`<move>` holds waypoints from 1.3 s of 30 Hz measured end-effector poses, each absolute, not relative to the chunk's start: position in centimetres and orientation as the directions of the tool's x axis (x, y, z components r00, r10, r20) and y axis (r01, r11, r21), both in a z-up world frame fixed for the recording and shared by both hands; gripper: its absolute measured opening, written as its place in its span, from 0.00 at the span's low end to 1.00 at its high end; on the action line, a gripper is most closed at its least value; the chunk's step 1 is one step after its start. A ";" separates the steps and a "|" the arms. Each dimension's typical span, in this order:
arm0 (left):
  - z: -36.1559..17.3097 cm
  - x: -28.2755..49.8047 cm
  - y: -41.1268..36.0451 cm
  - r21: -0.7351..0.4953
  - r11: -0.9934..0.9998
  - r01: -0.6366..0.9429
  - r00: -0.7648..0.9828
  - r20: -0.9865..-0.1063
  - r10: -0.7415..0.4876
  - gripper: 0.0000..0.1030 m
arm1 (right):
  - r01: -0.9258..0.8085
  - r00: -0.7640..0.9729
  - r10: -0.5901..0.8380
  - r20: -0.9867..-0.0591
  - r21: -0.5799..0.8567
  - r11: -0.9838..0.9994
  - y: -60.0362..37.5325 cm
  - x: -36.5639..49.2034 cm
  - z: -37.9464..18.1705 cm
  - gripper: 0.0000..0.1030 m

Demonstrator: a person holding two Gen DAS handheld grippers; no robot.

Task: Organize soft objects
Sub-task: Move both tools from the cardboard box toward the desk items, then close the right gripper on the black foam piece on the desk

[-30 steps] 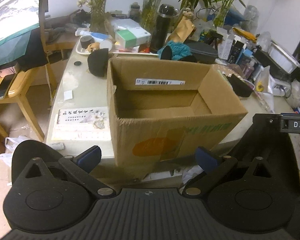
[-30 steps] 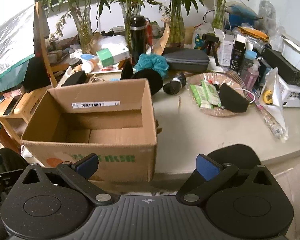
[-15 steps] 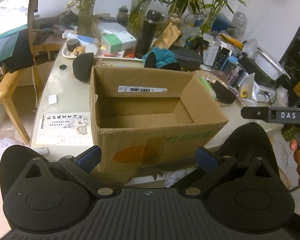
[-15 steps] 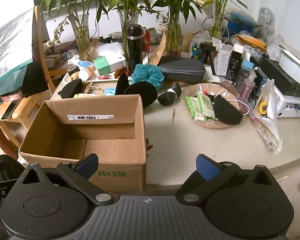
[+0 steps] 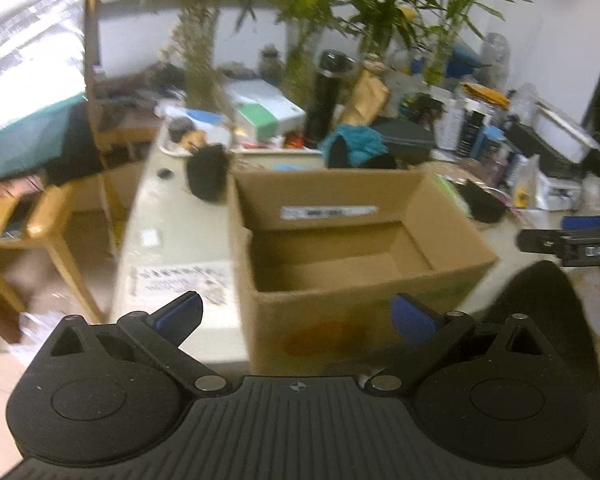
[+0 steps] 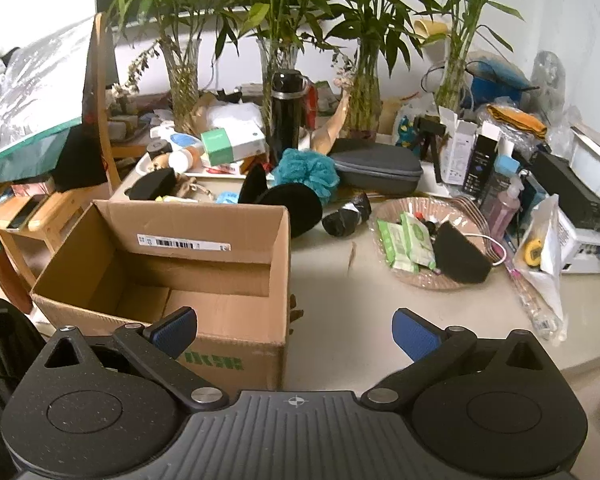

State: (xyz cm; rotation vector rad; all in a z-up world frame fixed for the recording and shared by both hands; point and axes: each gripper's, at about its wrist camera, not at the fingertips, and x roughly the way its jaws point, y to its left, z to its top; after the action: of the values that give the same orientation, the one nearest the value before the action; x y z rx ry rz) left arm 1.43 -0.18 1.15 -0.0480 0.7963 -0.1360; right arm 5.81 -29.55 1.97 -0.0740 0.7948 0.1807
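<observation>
An open, empty cardboard box (image 6: 172, 280) stands on the pale table; it also shows in the blurred left wrist view (image 5: 352, 252). Soft things lie behind and beside it: a teal mesh puff (image 6: 310, 170), a black round pad (image 6: 294, 206), a black pad (image 6: 154, 184) at the left, a black pad (image 6: 462, 256) in the glass dish (image 6: 420, 280), and a rolled black sock (image 6: 346, 218). My left gripper (image 5: 296, 316) is open and empty before the box. My right gripper (image 6: 294, 330) is open and empty over the box's right front corner.
A black flask (image 6: 286, 116), grey case (image 6: 376, 166), vases of bamboo (image 6: 184, 92), boxes and bottles (image 6: 480, 160) crowd the table's back. A wooden chair (image 6: 32, 216) stands at the left. A white printer (image 6: 588, 236) sits at the right.
Both grippers have risen and moved forward toward the box, so I look further down into it. The left wrist view is now motion-blurred. Nothing was picked up.
</observation>
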 end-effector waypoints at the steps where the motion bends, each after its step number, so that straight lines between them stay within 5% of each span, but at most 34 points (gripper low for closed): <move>1: 1.1 1.4 -0.3 -0.063 0.994 0.093 0.701 -0.704 -0.111 1.00 | -0.188 0.683 0.141 -0.717 0.014 0.982 -29.7 5.9 1.9 1.00; 8: 0.2 1.6 -0.6 0.089 0.993 0.077 0.725 -0.689 0.006 1.00 | -0.208 0.674 0.195 -0.713 0.070 0.976 -30.4 6.0 1.0 1.00; 14: -0.5 1.2 -0.4 0.069 0.995 0.077 0.755 -0.656 -0.013 1.00 | -0.202 0.676 0.171 -0.717 0.044 0.978 -30.5 6.0 -0.3 1.00; 22: -1.0 2.2 1.5 -0.113 0.994 0.007 0.744 -0.663 -0.081 1.00 | -0.186 0.696 0.179 -0.695 0.067 0.980 -31.0 5.8 -1.7 1.00; 39: 0.0 5.6 2.4 -0.049 0.998 0.046 0.756 -0.651 -0.067 1.00 | -0.219 0.662 0.225 -0.715 0.102 0.970 -31.2 10.1 -0.9 1.00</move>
State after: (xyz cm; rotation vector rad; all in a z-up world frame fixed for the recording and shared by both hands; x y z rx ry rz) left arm 5.59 2.44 -0.03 -0.0311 0.7113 -0.0614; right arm 10.14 -31.20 -0.90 0.0080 0.8092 0.2505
